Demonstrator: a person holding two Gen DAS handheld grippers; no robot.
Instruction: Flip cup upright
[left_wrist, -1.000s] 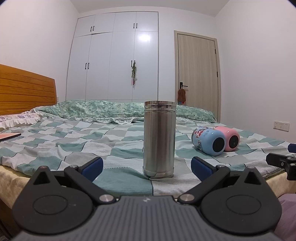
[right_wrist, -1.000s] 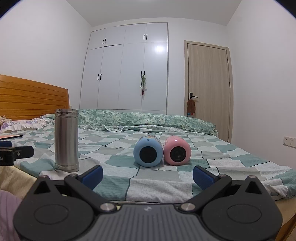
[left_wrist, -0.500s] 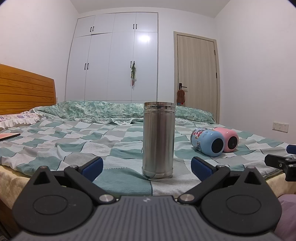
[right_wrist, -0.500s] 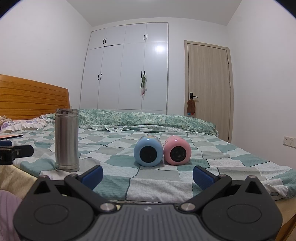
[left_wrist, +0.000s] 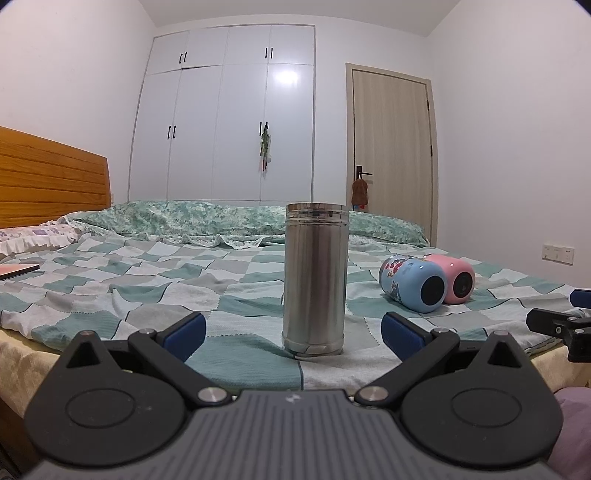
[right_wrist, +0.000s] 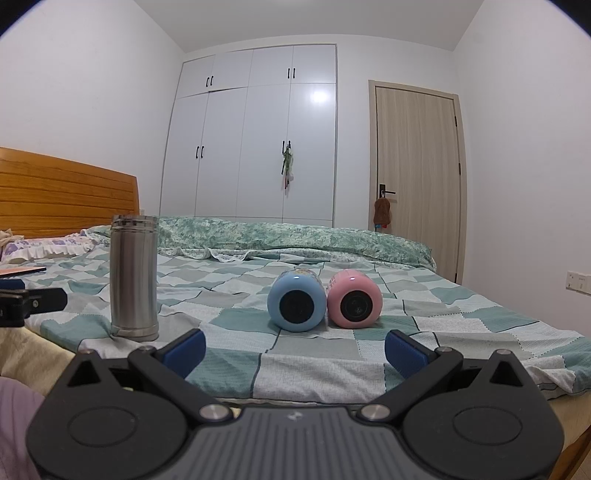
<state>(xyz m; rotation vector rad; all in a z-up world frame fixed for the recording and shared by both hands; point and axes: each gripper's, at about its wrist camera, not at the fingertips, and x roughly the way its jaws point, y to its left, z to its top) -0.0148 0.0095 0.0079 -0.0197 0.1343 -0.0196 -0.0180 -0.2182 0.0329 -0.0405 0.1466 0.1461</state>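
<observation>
A steel cup (left_wrist: 314, 277) stands upright on the bed near its front edge; it also shows at the left of the right wrist view (right_wrist: 134, 277). A blue cup (right_wrist: 296, 301) and a pink cup (right_wrist: 354, 300) lie on their sides next to each other, ends toward me; both show at the right of the left wrist view, blue (left_wrist: 413, 284) and pink (left_wrist: 456, 278). My left gripper (left_wrist: 293, 332) is open and empty just short of the steel cup. My right gripper (right_wrist: 294, 350) is open and empty in front of the lying cups.
The bed has a green and grey checked sheet (right_wrist: 424, 317) and a rolled green quilt (right_wrist: 295, 236) at the back. A wooden headboard (left_wrist: 48, 177) is at the left. A flat pink item (left_wrist: 16, 270) lies at the far left. Wardrobe and door stand behind.
Both views shifted only slightly; the left gripper dipped a little. No object has moved and both grippers stay open.
</observation>
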